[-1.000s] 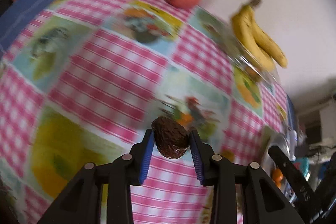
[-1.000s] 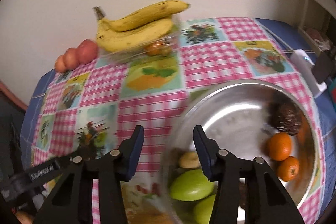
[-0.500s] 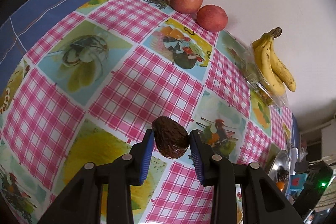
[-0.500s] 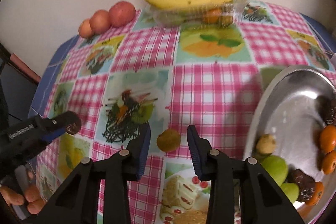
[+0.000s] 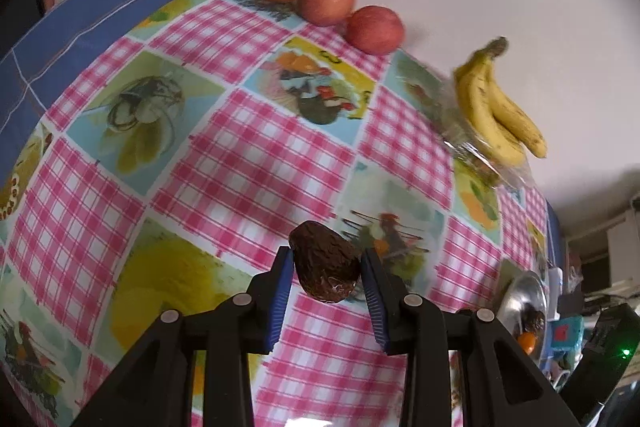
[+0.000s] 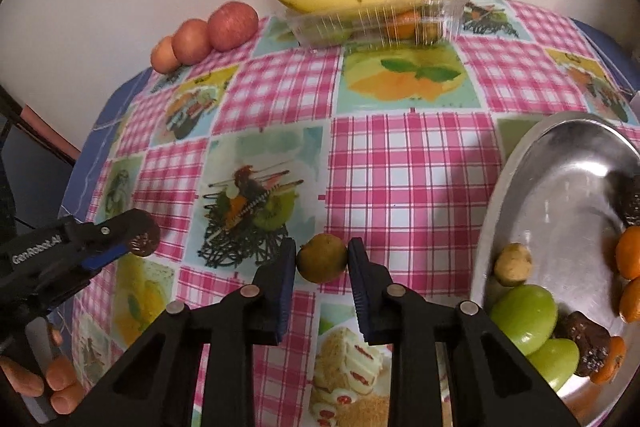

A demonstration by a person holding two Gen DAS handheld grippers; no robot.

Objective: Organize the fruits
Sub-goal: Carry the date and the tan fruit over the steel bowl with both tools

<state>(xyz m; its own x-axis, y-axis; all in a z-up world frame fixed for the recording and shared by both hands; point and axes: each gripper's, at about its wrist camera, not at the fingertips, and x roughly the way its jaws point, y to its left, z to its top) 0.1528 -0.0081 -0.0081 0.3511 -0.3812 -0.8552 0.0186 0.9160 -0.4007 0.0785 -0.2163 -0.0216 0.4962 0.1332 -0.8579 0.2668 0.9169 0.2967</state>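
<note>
Two grippers each held fruit as we looked: our left gripper clamped a dark brown wrinkled fruit above the pink checked tablecloth, while our right gripper, jaws just closing, pinched a small olive-brown round fruit on the cloth, left of the steel bowl of fruit.

Wrinkled dark-brown oval fruit clamped in left tongs, lifted off checkered tabletop. Small round yellow-brown fruit sits on tabletop, pinched between right tongs, beside steel bowl.
</note>
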